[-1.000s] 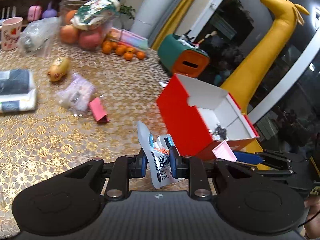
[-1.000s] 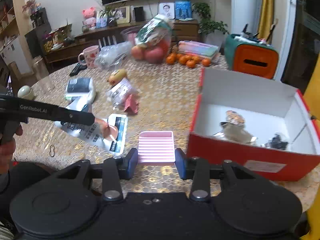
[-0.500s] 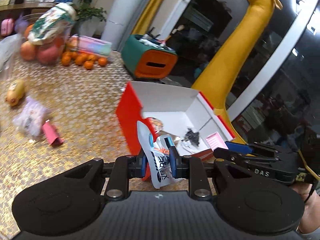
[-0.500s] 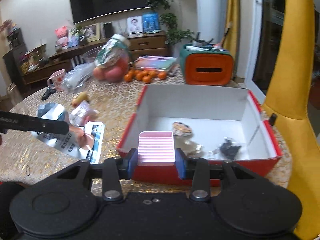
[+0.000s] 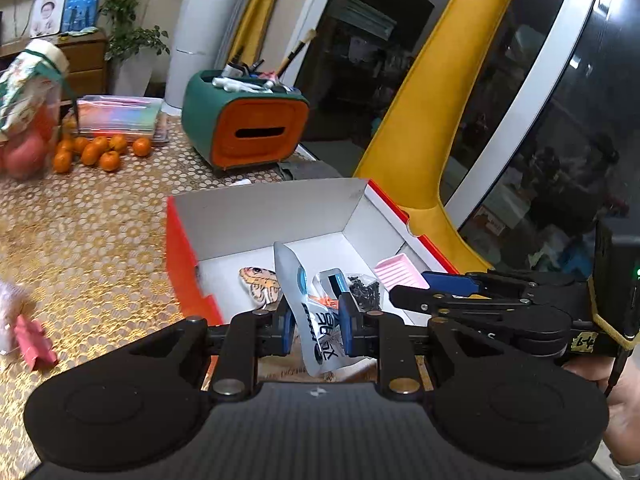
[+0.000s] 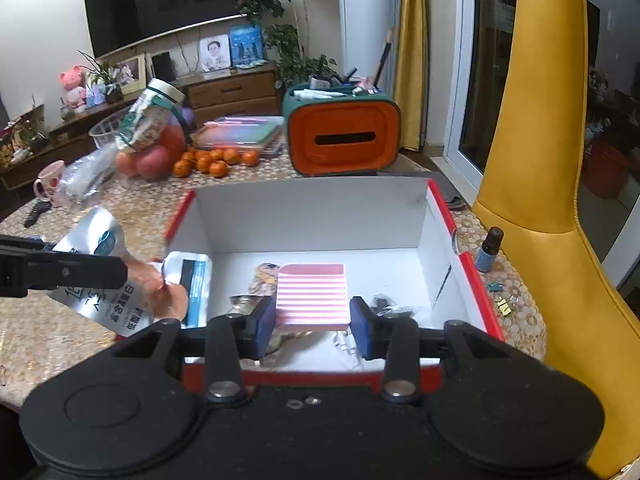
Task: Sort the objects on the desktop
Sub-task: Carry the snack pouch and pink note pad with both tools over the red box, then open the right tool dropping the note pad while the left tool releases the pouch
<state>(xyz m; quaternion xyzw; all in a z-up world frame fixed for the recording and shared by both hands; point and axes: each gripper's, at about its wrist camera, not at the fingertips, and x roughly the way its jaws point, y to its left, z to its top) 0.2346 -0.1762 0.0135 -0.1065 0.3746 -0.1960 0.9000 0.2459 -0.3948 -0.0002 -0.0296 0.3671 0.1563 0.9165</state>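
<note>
My left gripper (image 5: pixel 316 322) is shut on a white food pouch (image 5: pixel 310 312) and holds it over the near left corner of the open red box (image 5: pixel 180 264). My right gripper (image 6: pixel 312 318) is shut on a pink striped soap dish (image 6: pixel 312 294) and holds it above the box (image 6: pixel 476 276) interior. The pouch (image 6: pixel 100 280) and the left gripper also show at the left of the right wrist view. The dish (image 5: pixel 400 276) shows in the left wrist view. Inside the box lie a tiger-print packet (image 5: pixel 260 284) and a bag of black bits (image 5: pixel 364 290).
A green and orange tissue box (image 6: pixel 344 136) stands behind the red box. Oranges (image 6: pixel 216 162), apples and a jar sit at the back left. A small dropper bottle (image 6: pixel 490 250) stands right of the box. A yellow giraffe figure (image 6: pixel 536 160) rises at the right. A pink clip (image 5: pixel 34 338) lies left.
Both grippers have moved forward and over the red box with their loads. The pouch and the pink dish, earlier in front of the box, now hang above its inside.
</note>
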